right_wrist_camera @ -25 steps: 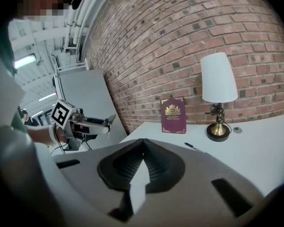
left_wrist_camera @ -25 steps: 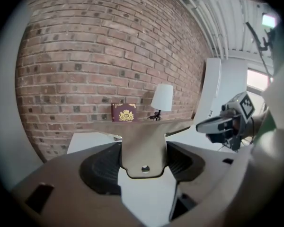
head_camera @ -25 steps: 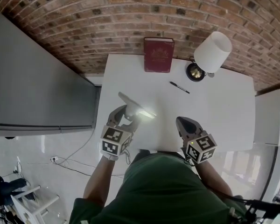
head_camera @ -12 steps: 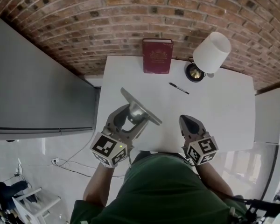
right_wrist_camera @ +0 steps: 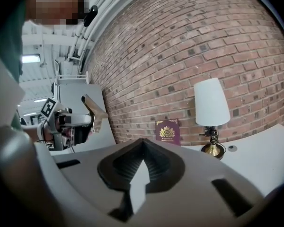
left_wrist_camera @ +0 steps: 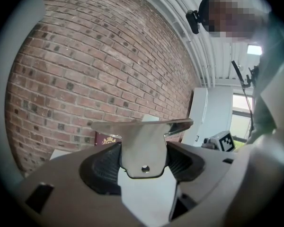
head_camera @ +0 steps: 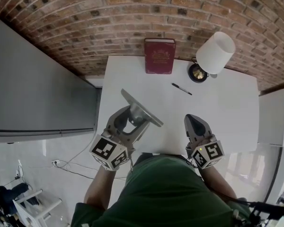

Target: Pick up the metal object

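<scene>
The metal object (head_camera: pixel 141 109) is a flat T-shaped steel piece with a small hole in its stem. It hangs lifted above the white table (head_camera: pixel 227 112), tilted, with my left gripper (head_camera: pixel 130 121) shut on its stem. In the left gripper view the metal object (left_wrist_camera: pixel 143 145) fills the space between the dark pads (left_wrist_camera: pixel 104 167), its crossbar on top. My right gripper (head_camera: pixel 194 125) stays near the table's front edge, jaws closed together with nothing in them. From the right gripper view, the left gripper and the metal object (right_wrist_camera: pixel 95 111) show at the left.
A dark red book (head_camera: pixel 159 56) lies at the table's back edge by the brick wall. A lamp with a white shade (head_camera: pixel 215 52) and brass base (head_camera: pixel 198 73) stands at the back right. A black pen (head_camera: pixel 181 89) lies in front of it. A grey panel (head_camera: pixel 33 89) runs along the left.
Over the last second my left gripper lifted the metal object off the table and tilted it up. In the last half second almost nothing moved. The right gripper shifted slightly.
</scene>
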A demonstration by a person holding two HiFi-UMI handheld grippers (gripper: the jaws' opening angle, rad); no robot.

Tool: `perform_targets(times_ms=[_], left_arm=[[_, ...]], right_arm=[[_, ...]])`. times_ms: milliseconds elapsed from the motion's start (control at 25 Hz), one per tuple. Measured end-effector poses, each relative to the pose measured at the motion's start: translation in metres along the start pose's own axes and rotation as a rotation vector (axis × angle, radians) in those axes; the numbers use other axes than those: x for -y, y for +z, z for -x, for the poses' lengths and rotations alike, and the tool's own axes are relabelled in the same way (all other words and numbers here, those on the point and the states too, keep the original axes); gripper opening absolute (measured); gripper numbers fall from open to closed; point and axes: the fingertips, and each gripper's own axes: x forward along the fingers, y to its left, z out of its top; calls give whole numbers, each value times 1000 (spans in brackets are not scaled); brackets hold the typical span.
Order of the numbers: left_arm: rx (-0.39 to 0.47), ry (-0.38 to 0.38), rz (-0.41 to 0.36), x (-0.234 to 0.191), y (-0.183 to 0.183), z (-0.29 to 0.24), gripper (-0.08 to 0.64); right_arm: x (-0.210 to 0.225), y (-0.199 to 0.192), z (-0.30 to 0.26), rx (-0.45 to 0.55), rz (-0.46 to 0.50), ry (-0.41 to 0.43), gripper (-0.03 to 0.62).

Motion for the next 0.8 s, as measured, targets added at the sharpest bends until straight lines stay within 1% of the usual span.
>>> perform_targets(times_ms=[240,440,600,800], left_arm=[[2,-4,4,0,-1,-1,281],[-2,-4,8,0,-3,-2,281],[-4,-4,14,-1,-4,-2,281],[-7,-5,16,-1,-5,-2,281]], right_arm=[[-7,0,-2,-5,49,26,2],[-5,1,-3,-1,44,29,2],[-2,0,-2,0,26,15,2],[-2,0,-2,-3,39,13,2]])
